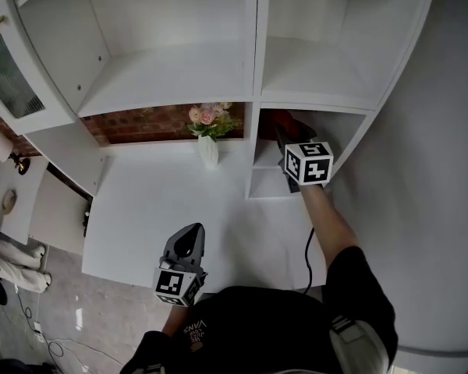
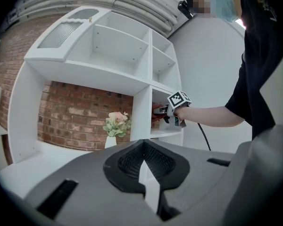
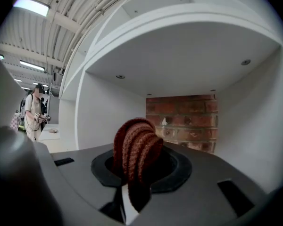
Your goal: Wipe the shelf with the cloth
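One cloth (image 3: 134,147), knitted, rust-brown: likely soft, light, limp. Bunched fold clamped in right hand-held gripper (image 3: 132,182), inside shelf (image 1: 267,184) compartment. Left hand-held gripper (image 2: 144,171) closed, empty, over table (image 1: 148,209) front edge.

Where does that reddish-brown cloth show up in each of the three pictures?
Head view: the cloth sits upper right of centre, inside the small lower-right shelf compartment.
Left gripper view: the cloth is a small red patch right of centre, in that same compartment.
Right gripper view: the cloth is at centre, bunched in the right gripper.
Shared landmark: the brick wall behind the shelf.
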{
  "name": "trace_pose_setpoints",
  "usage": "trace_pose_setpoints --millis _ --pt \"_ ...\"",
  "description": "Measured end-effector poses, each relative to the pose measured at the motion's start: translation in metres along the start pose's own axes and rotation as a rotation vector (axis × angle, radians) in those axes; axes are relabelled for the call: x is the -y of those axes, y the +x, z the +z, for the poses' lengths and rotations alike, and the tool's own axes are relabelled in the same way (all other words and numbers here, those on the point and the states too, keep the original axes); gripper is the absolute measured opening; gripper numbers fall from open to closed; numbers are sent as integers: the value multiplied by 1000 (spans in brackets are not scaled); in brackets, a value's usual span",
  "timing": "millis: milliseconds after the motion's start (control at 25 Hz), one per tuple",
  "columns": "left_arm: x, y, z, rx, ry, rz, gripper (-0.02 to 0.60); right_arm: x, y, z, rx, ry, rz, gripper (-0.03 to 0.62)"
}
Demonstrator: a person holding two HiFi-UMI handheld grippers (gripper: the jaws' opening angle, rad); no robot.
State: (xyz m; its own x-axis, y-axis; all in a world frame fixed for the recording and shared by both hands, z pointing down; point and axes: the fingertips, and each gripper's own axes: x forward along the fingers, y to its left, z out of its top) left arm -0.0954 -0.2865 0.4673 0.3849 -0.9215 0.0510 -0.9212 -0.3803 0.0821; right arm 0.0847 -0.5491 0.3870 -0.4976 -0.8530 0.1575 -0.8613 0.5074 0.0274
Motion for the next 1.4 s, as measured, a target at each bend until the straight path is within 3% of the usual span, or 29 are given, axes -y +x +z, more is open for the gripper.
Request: trace_pose_setpoints --millis 320,720,1080,1400 --pt "-21 3 -3 -5 -1 38 6 10 58 -19 -116 -11 13 96" --pt "-22 16 -6 -11 -6 15 6 20 104 -50 -308 -56 20 96" --pt "-10 28 -11 -14 -15 -37 8 30 104 -66 -388 -172 8 96" --pt "-13 30 -11 -6 -30 -64 7 66 84 -69 -461 -267 -95 95"
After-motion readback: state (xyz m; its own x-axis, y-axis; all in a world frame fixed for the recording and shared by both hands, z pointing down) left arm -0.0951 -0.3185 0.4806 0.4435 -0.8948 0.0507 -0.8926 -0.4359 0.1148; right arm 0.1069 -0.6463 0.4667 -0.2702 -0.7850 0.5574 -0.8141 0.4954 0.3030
